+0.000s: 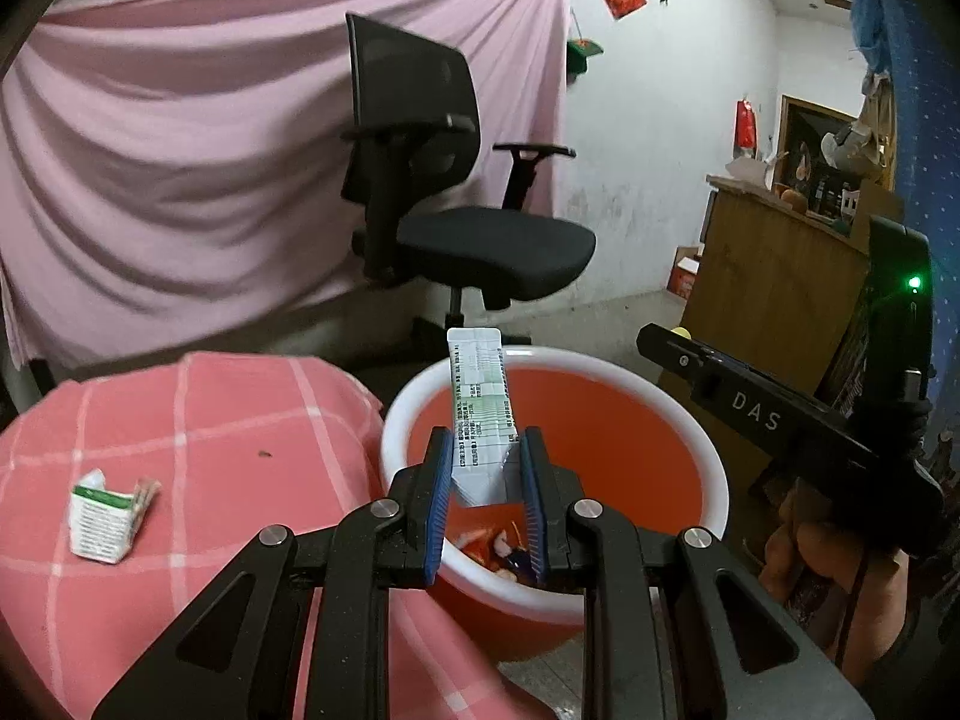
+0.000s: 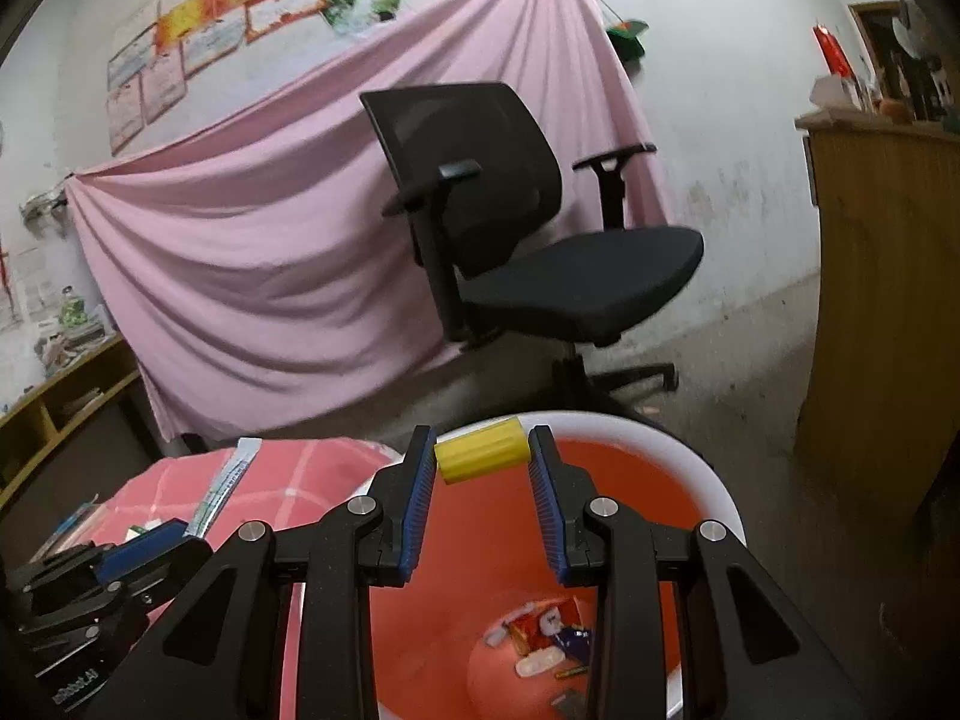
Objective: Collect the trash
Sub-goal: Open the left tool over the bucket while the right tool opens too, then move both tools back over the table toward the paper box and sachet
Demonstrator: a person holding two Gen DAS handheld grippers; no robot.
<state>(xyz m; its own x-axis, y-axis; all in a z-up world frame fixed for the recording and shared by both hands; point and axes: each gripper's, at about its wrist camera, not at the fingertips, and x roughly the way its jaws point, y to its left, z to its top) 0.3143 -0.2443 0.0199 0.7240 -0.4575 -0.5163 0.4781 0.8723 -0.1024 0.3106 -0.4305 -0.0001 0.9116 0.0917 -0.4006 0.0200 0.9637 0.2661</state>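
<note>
Blue-padded jaws of the left gripper [image 1: 485,462] are closed on a long white sachet [image 1: 479,402], which we see held above the red bucket [image 1: 714,480]. The right gripper [image 2: 482,463] pinches a yellow cylinder [image 2: 481,456] at its fingertips, also over the bucket's mouth (wrappers already lie at the bottom). Near the pink checked cloth's [image 1: 198,420] left edge a torn green-and-white carton [image 1: 108,510] remains. We judge the risks thus: the sachet could stick to a pad or tip outside the rim; the cylinder, held shallowly, might roll off onto the floor. Print on the sachet is illegible; the bucket's near wall is hidden.
</note>
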